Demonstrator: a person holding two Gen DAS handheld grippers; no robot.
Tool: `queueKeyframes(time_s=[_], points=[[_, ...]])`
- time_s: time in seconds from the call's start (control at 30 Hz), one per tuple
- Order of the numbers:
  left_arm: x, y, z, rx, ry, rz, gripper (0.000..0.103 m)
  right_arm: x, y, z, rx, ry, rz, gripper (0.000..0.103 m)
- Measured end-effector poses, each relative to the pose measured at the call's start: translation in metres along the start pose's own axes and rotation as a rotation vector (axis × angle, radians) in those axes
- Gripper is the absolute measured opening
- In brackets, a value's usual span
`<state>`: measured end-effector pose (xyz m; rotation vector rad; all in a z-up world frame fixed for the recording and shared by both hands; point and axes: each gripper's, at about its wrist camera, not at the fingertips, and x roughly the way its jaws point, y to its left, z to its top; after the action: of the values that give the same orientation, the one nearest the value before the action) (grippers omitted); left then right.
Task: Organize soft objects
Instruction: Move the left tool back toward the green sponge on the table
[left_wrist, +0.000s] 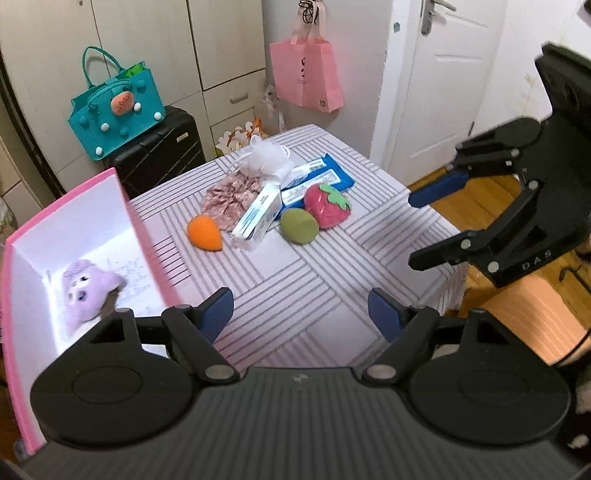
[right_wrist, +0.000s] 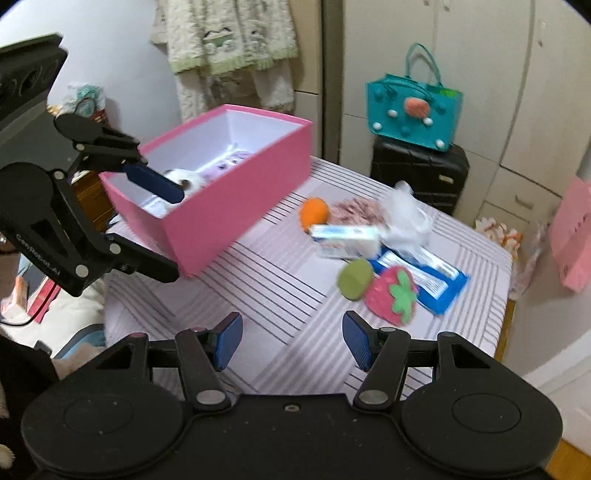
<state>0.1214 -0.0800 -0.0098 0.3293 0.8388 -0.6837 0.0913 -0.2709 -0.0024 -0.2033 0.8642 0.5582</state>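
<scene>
Left wrist view: the left gripper (left_wrist: 301, 314) hangs above the near part of the striped desk (left_wrist: 295, 280), jaws released and holding nothing. At 9 o'clock stands the pink box (left_wrist: 140, 229), open-topped, with a purple plush toy (left_wrist: 86, 291) lying inside on its white floor. Toward 12 o'clock a cluster of things rests on the desk: an orange soft piece (left_wrist: 204, 232), a green soft piece (left_wrist: 298, 226) touching a red strawberry plush (left_wrist: 327, 206), a white carton (left_wrist: 256, 218) between the orange and green pieces, a floral fabric bundle (left_wrist: 229, 197), a white mesh puff (left_wrist: 266, 158) and a blue packet (left_wrist: 325, 175) behind. At 3 o'clock the right gripper (left_wrist: 415, 229) is held beside the desk edge, jaws spread and holding nothing.

Right wrist view: the right gripper (right_wrist: 291, 341) shows both blue pads apart over the desk (right_wrist: 280, 288). The left gripper (right_wrist: 177, 232) sits at 9 o'clock, its upper finger over the rim of the pink box (right_wrist: 236, 195). A teal bag (right_wrist: 413, 112) stands on a black suitcase (right_wrist: 421, 173) beyond the desk.
</scene>
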Motion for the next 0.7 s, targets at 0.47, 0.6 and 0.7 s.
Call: queueKeyframes(time_s=[0.47, 0.6, 0.7], points=[[0.073, -0.007, 0.004, -0.146, -0.136, -0.016, 0.079, 0.066, -0.067, -0.051, 0.032, -0.166, -0.179, 0.065], [0.095, -0.006, 0.01, -0.173, -0.15, 0.01, 0.077, 0.091, -0.073, -0.056, -0.007, -0.187, -0.218, 0.065], [0.111, 0.001, 0.012, -0.233, -0.154, 0.011, 0.071, 0.104, -0.077, -0.055, -0.002, -0.184, -0.233, 0.065]])
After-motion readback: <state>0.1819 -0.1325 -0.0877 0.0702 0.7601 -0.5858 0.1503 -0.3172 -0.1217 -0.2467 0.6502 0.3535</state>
